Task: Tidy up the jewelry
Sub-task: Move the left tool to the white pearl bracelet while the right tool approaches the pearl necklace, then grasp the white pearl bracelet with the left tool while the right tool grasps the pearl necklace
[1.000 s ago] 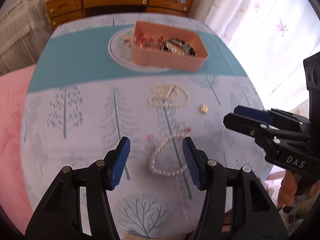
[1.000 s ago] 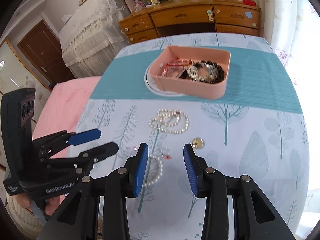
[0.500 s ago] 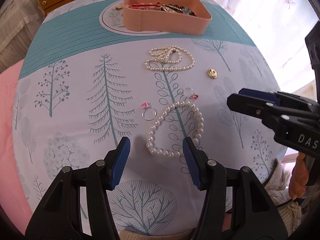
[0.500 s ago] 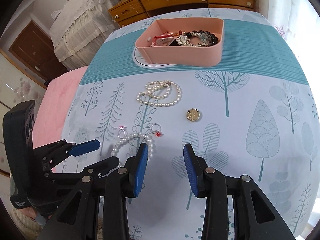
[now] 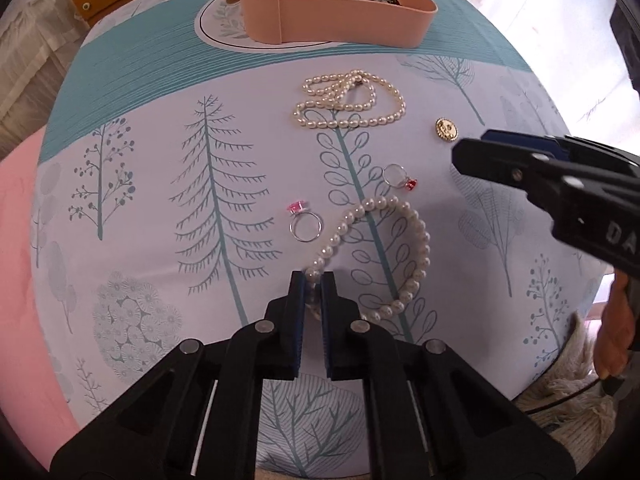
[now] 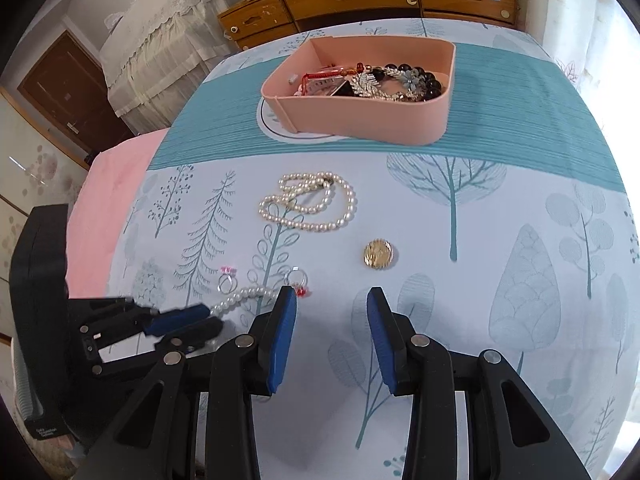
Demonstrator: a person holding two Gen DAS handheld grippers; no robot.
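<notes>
1. Left wrist view: I have the left gripper [image 5: 313, 280] pointing steeply down at the tabletop [image 5: 132, 184]. Its fingers have just been closing and now pinch the near end of the pearl bracelet [image 5: 416, 240], with beads visible between the blue pads.
2. The rest of the pearl bracelet lies in an open loop on the cloth, just beyond the fingers. A pink-stone ring [image 5: 304, 224] sits beside it, a red-stone ring [image 5: 398, 176] lies past it, and a pearl necklace [image 5: 348, 100] and a gold brooch [image 5: 446, 130] lie farther off.
3. The pink tray [image 5: 340, 24] stands at the far side, already holding other jewelry.
4. Handling, as I judge it: the strand is light, limp and smooth. It will dangle and swing when lifted, and round beads may slip from the pads. A grip across the strand, between beads, should hold best.
5. Right wrist view: the right gripper [image 6: 332, 300] hangs over bare cloth near the red-stone ring [image 6: 298, 282], its fingers partly apart and holding nothing.
6. The gold brooch [image 6: 379, 254] lies just ahead of the right gripper, and the pink tray [image 6: 360, 120] is well beyond.
</notes>
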